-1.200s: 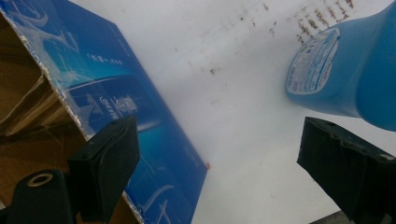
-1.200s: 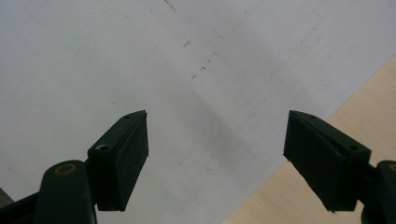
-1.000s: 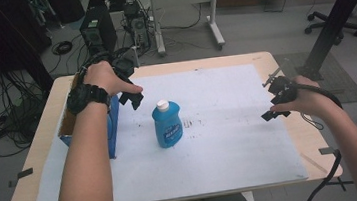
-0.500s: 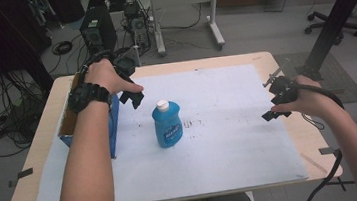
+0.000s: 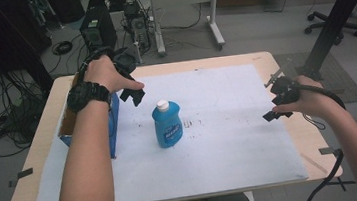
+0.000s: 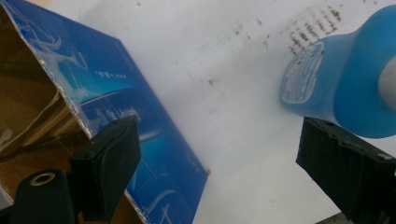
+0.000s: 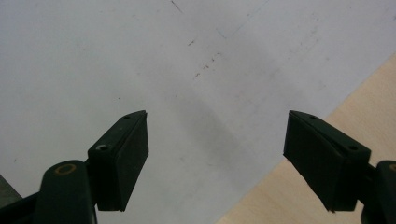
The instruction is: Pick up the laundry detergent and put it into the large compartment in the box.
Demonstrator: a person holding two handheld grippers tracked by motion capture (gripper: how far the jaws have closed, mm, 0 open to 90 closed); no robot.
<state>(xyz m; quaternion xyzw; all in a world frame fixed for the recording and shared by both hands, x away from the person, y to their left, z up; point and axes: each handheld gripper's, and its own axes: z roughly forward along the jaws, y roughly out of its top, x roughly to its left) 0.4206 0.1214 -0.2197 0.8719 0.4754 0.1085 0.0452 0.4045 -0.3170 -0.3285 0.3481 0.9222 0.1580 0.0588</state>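
Cardboard, blue outside and raw brown inside, makes up the open box point(image 5: 88, 125) at the far left of the white paper sheet point(image 5: 231, 140), well left of the dish soap bottle point(image 5: 167, 124), my landmark. From my seat I read my left gripper point(image 5: 133, 92) hovering just up and left of the bottle's white cap point(image 5: 163, 104), between box and bottle, jaws spread wide and empty; its own view shows the box wall point(image 6: 140, 135) by one jaw and the bottle point(image 6: 345, 84) above the other. The bottle stands upright mid-sheet. Far right of it, my right gripper point(image 5: 274, 100) hangs at the sheet's edge over the wooden table point(image 5: 316, 141), jaws wide, gripping nothing.
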